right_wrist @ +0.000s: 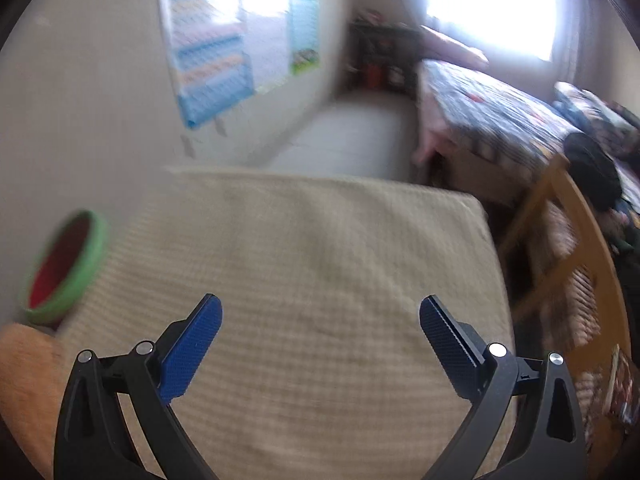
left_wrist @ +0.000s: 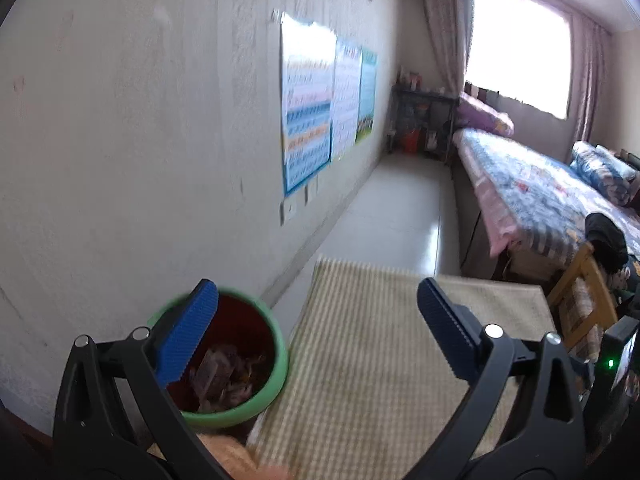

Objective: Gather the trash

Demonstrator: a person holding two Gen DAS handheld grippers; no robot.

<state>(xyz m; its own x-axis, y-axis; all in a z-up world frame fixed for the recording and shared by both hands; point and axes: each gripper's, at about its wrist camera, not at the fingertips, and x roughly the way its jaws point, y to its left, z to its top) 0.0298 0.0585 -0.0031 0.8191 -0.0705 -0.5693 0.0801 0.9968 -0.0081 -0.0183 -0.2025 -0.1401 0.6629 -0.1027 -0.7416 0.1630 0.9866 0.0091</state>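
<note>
A green bin (left_wrist: 276,364) with a red lining stands by the wall, and crumpled trash (left_wrist: 224,376) lies inside it. My left gripper (left_wrist: 318,336) is open and empty above the bin's right side and the beige checked surface (left_wrist: 372,360); its left pad (left_wrist: 186,336) overlaps the bin's mouth. In the blurred right wrist view the same bin (right_wrist: 86,264) sits at the far left. My right gripper (right_wrist: 320,352) hangs open and empty over the beige surface (right_wrist: 320,248).
A white wall with posters (left_wrist: 308,100) runs along the left. A bed (left_wrist: 532,192) with a patterned cover fills the right, a wooden chair (left_wrist: 580,304) beside it. A dark shelf (left_wrist: 420,124) stands by the window. An orange cushion (right_wrist: 28,376) lies below the bin.
</note>
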